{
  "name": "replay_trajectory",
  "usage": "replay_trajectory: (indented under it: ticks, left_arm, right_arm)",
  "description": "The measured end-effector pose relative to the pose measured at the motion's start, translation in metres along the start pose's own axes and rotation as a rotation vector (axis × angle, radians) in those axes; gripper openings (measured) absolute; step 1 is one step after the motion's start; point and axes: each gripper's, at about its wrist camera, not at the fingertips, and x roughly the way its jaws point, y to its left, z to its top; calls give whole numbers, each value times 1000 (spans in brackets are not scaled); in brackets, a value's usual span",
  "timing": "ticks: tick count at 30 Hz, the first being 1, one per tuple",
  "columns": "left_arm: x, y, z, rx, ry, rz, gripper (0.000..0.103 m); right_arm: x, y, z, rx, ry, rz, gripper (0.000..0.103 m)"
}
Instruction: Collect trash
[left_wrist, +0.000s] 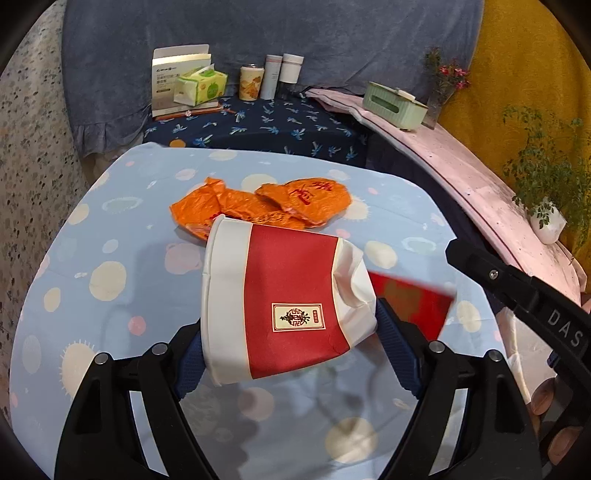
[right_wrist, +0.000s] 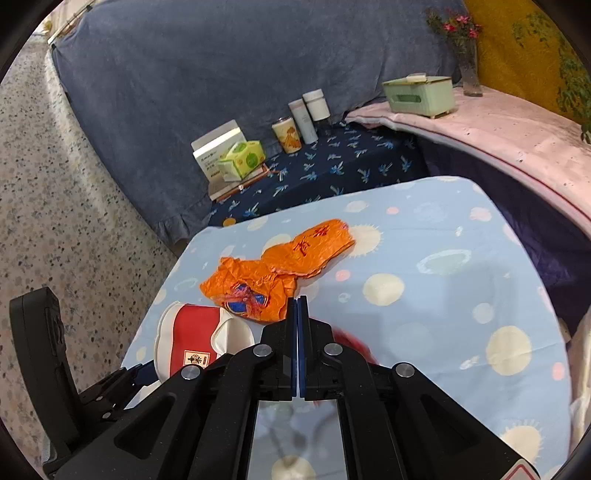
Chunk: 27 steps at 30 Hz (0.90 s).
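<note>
We are gathering the trash on the desk with the blue dotted cloth. Our left gripper is grasping a squashed red and white paper cup, lifted on its side, with one blue finger on each end so it is not slipping out. Our right gripper is clenched tight, and a blurry red thing is showing at about 4 o'clock from its fingers; we cannot tell if it is holding it. The crumpled orange plastic bag is lying on the desk at 12 o'clock, just past the cup. We think it is waiting to be picked up next.
</note>
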Motion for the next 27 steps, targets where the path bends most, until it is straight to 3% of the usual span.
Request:
replay_trajectory:
  ticks: [8, 10, 11, 14, 15, 25, 27]
  left_arm:
    - [-27, -35, -1, 43, -34, -24, 78]
    - [-30, -38, -4, 39, -33, -25, 78]
    - [-30, -38, -6, 36, -31, -24, 78]
    - [-28, -35, -12, 30, -20, -11, 78]
    - [-27, -34, -14, 28, -14, -7, 78]
    - [-17, -7, -31, 2, 24, 41, 78]
    - [-15, -1, -32, -11, 30, 45, 78]
  right_arm:
    - [-50, -22, 8, 24, -61, -36, 1]
    - [-57, -31, 6, 42, -56, -50, 6]
    - [-58, -34, 4, 50, -51, -52, 14]
    - [-61, -43, -12, 60, -44, -60, 54]
    - [-60, -45, -20, 61, -44, -59, 59]
    - [-5, -41, -74, 26, 112, -51, 58]
    - [3, -41, -78, 25, 130, -57, 50]
